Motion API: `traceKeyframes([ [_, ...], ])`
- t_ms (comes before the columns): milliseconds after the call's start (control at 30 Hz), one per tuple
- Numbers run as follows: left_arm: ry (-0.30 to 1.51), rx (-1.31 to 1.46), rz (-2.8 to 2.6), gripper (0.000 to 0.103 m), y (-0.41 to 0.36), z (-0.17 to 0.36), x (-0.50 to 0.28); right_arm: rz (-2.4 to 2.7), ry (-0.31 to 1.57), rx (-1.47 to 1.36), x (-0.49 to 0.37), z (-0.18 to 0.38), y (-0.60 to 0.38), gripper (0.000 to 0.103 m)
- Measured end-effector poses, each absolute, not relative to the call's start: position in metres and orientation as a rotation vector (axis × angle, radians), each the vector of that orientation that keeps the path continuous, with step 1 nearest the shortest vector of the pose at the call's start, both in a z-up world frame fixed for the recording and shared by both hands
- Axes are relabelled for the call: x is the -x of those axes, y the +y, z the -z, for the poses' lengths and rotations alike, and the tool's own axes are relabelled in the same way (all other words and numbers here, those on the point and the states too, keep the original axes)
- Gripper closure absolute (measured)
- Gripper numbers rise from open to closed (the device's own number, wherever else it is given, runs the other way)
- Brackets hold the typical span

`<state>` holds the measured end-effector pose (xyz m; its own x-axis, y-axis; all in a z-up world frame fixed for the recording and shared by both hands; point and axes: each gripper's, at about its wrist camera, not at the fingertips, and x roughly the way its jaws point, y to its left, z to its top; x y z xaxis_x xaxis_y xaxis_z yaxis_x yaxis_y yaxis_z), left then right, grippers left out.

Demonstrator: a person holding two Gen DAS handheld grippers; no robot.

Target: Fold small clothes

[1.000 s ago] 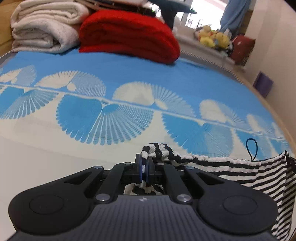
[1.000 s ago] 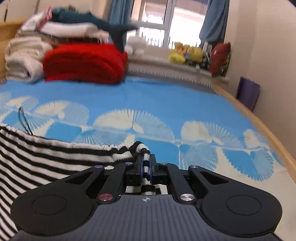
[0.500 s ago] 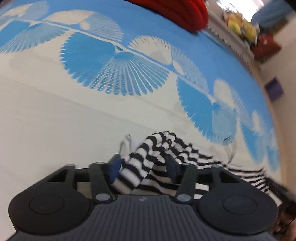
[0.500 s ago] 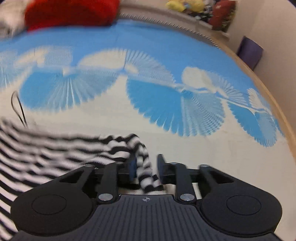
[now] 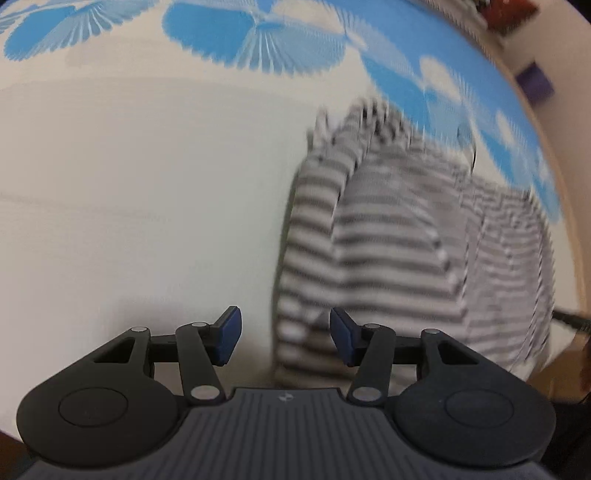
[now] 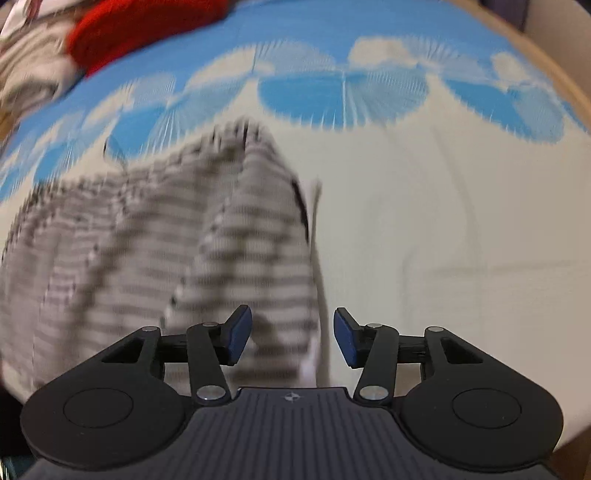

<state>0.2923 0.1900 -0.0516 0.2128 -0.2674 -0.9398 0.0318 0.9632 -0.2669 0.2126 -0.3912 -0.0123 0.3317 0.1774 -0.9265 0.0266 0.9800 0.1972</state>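
A black-and-white striped garment (image 5: 399,236) lies spread on the bed, blurred by motion in both views. My left gripper (image 5: 284,334) points steeply down over the garment's left edge and is open; the striped cloth lies below the gap, free of the blue pads. In the right wrist view the same striped garment (image 6: 155,251) fills the left half. My right gripper (image 6: 292,338) hangs over its right edge with its jaws opening; the cloth shows under the gap, not pinched by the pads.
The bedspread (image 5: 129,184) is cream with blue fan patterns. A red folded blanket (image 6: 140,22) and pale folded towels (image 6: 26,74) lie at the far end. A wooden bed edge (image 6: 554,74) runs along the right.
Both grippers were shut on corners of the striped garment; they have opened and let it go. Both tilted steeply down and drew back, and the garment now lies flat on the bed.
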Motion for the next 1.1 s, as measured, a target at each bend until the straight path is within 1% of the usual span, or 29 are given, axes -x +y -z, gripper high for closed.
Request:
traceKeyframes([
  [133,1.387,0.109,0.263,0.049,0.176,0.064,-0.278,-0.128,1.302,-0.14,-0.199,0.024,-0.383,0.05],
  [167,1.385,0.089,0.275,0.051,0.172,0.066,-0.277,-0.135,1.305,-0.116,-0.198,0.023,-0.38,0.05],
  [200,1.381,0.061,0.287,0.061,0.167,0.068,-0.276,-0.146,1.305,-0.093,-0.197,0.022,-0.376,0.052],
  [233,1.378,0.024,0.299,0.07,0.161,0.069,-0.275,-0.152,1.304,-0.085,-0.198,0.022,-0.375,0.065],
  [267,1.376,-0.001,0.309,0.095,0.159,0.071,-0.274,-0.156,1.307,-0.101,-0.199,0.021,-0.374,0.091],
  [300,1.369,-0.022,0.313,0.101,0.158,0.07,-0.274,-0.158,1.305,-0.119,-0.2,0.019,-0.375,0.095],
  [400,1.299,-0.001,0.288,0.102,0.169,0.049,-0.274,-0.152,1.236,-0.154,-0.196,-0.006,-0.386,0.097],
  [467,1.242,0.063,0.261,0.102,0.185,0.027,-0.273,-0.099,1.167,-0.287,-0.191,-0.025,-0.411,0.097],
  [533,1.239,0.064,0.236,0.102,0.197,0.019,-0.269,-0.066,1.144,-0.361,-0.182,-0.032,-0.428,0.098],
  [600,1.316,0.033,0.208,0.102,0.2,0.032,-0.267,-0.051,1.191,-0.325,-0.179,-0.024,-0.427,0.098],
  [667,1.409,-0.039,0.208,0.102,0.192,0.05,-0.264,-0.027,1.321,-0.267,-0.181,0.001,-0.418,0.098],
  [733,1.458,-0.127,0.198,0.102,0.178,0.059,-0.261,-0.013,1.416,-0.197,-0.183,0.021,-0.406,0.098],
  [800,1.453,-0.216,0.198,0.101,0.164,0.054,-0.261,-0.017,1.413,-0.153,-0.185,0.02,-0.398,0.097],
  [833,1.437,-0.248,0.197,0.099,0.158,0.048,-0.262,-0.007,1.398,-0.138,-0.185,0.015,-0.396,0.096],
  [900,1.38,-0.305,0.203,0.079,0.146,0.027,-0.265,0.024,1.321,-0.067,-0.186,-0.001,-0.391,0.094],
  [933,1.337,-0.315,0.228,0.076,0.139,0.014,-0.266,0.029,1.256,-0.021,-0.186,-0.012,-0.388,0.092],
  [967,1.296,-0.312,0.262,0.073,0.132,0.001,-0.268,0.025,1.192,0.011,-0.185,-0.021,-0.385,0.092],
  [1033,1.23,-0.275,0.329,0.073,0.112,-0.016,-0.275,0.006,1.1,0.017,-0.188,-0.033,-0.382,0.092],
  [1100,1.182,-0.225,0.393,0.073,0.089,-0.019,-0.28,-0.046,1.033,-0.019,-0.196,-0.04,-0.377,0.092],
])
